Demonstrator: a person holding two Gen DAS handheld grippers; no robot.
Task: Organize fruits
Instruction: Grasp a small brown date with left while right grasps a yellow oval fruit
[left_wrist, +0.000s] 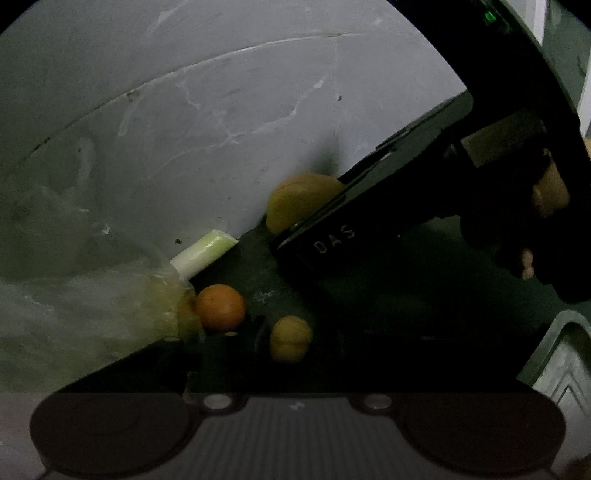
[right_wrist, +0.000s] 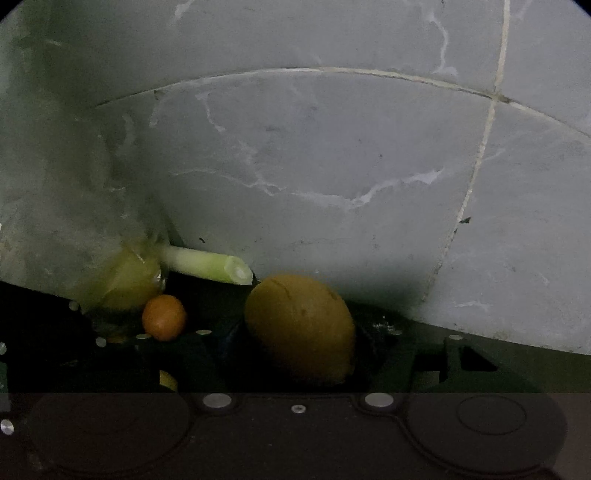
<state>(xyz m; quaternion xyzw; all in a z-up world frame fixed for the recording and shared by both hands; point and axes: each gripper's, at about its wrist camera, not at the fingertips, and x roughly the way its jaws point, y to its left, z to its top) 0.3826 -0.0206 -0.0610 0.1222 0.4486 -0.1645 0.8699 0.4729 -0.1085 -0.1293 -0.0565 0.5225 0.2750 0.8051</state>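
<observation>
Right gripper (right_wrist: 299, 373) nearer: large yellow-brown fruit (right_wrist: 300, 328) on dark surface against tiled wall, dead ahead between its fingers, long axis slanting down-right; grip state of both grippers indeterminate

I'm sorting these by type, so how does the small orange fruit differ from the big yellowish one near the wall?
The small orange fruit is round and bright orange; the big yellowish fruit is egg-shaped and dull yellow-brown. The orange one is far smaller. It sits beside the plastic bag; the big one lies right of the green stalk. Both rest on the dark surface by the tiled wall.
</observation>
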